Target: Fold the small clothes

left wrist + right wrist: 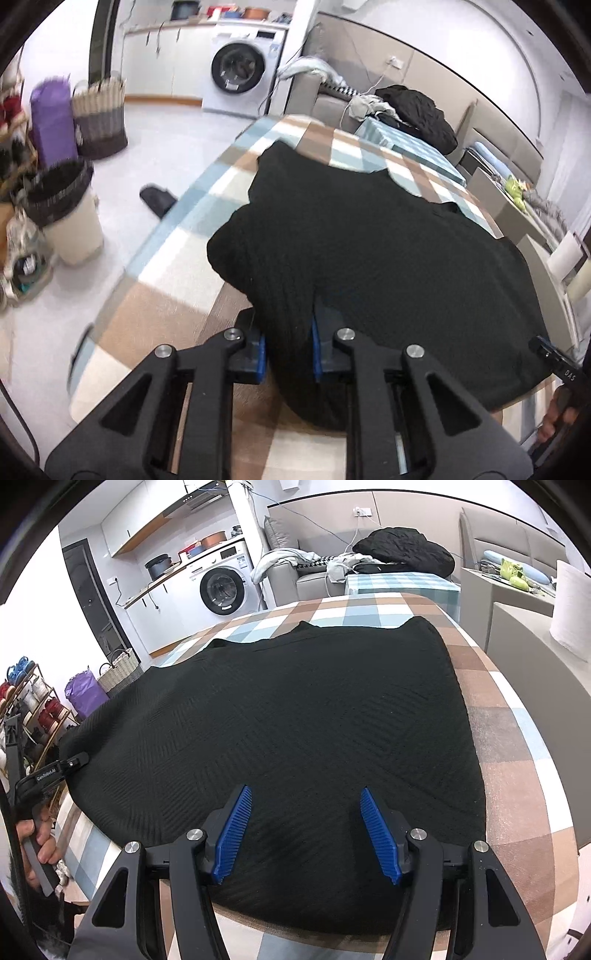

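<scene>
Across the checked bench (517, 738) the black knit garment (295, 720) lies spread. At lower centre of the left view, the left gripper (288, 354) pinches its near hem; the right gripper (306, 834) hovers open, empty. A thin pinch could slip, or drag the whole garment askew.

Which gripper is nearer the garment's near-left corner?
Left. The left gripper has its fingers pinched on the black garment at that corner, lifting a fold. The right gripper hovers open over the near edge, further right.
</scene>
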Demonstrator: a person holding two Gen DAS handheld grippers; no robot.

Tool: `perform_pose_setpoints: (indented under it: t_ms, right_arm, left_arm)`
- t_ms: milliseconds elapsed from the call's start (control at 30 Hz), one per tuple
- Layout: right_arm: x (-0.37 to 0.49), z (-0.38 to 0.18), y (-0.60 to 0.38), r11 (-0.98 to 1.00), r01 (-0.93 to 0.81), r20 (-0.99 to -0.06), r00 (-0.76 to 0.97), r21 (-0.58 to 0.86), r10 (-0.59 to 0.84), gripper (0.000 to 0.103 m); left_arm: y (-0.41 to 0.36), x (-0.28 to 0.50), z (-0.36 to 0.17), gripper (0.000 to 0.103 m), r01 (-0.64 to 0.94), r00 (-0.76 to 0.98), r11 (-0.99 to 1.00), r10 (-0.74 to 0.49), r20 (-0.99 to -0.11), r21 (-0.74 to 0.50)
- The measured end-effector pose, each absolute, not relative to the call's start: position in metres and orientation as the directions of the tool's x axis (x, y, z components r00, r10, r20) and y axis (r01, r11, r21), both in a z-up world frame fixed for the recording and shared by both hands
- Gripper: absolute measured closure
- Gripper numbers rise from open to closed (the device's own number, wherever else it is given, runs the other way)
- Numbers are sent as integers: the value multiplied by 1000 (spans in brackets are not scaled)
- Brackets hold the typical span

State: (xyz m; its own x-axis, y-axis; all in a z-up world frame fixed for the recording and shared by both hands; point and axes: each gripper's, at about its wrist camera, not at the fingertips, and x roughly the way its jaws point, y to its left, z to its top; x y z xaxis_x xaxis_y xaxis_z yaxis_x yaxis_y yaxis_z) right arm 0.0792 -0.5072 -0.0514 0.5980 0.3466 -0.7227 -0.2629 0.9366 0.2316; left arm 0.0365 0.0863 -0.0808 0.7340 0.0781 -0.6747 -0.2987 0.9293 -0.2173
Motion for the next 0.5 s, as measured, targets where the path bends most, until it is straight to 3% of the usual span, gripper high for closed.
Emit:
perform_pose_setpoints:
  t_ms: [100, 233, 367, 500]
  right_arm:
    - [77, -47, -507, 933, -269, -718, 598, 238, 356, 40]
    - [79, -43, -509, 932, -269, -710, 604, 244, 361, 40]
    - [77, -36, -516, 929, -259, -700, 610, 266, 371, 40]
    - [77, -33, -527, 936, -223, -695, 627, 272, 352, 40]
  left_arm:
    - [60, 45, -56, 90, -243, 772, 958, 95, -628, -154]
    - [12, 66, -22, 91, -101, 826, 988, 16, -564, -120]
    - [-64, 82, -5, 91, 128, 829, 989, -148, -539, -75]
    - [-130, 87, -30, 88, 381, 691, 917, -367, -623, -119]
